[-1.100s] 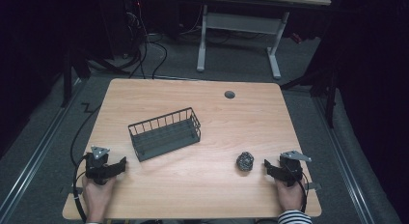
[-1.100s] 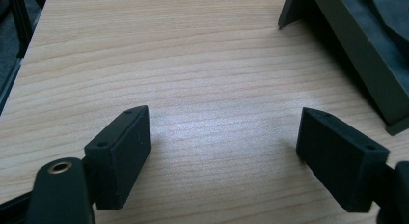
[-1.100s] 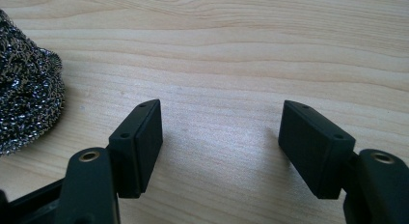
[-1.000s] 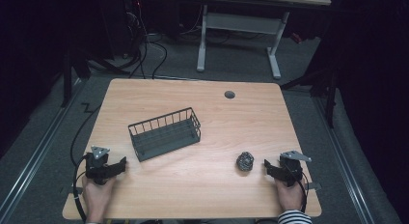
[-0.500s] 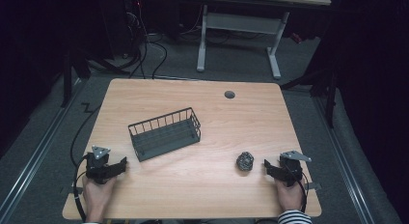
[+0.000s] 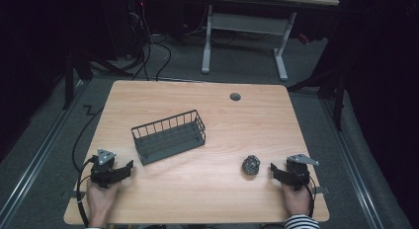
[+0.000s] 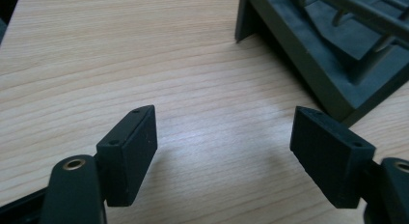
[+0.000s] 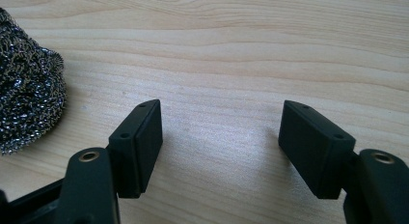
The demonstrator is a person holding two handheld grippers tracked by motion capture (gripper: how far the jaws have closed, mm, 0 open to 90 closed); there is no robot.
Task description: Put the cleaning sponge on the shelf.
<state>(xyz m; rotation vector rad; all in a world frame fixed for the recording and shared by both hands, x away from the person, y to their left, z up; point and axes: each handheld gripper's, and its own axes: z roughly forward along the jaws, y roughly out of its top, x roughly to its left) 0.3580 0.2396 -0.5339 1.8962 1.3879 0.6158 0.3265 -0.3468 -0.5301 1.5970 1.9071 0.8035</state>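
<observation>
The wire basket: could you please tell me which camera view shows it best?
The high view shows it best: the whole wire basket stands on the table, between both claws. The left gripper view catches just one near corner and some bars at upper right. The right gripper view looks at the steel scourer instead.

One camera hangs above my side of the table (image 6: 207, 189), looking forward and down over the whole top. The camera on my left gripper (image 7: 224, 147) sits low and close to the wood, facing the wire basket (image 7: 337, 50). The right one (image 8: 219, 147) skims equally low, with what seems a steel scrubber (image 8: 26, 103) at its edge.
</observation>
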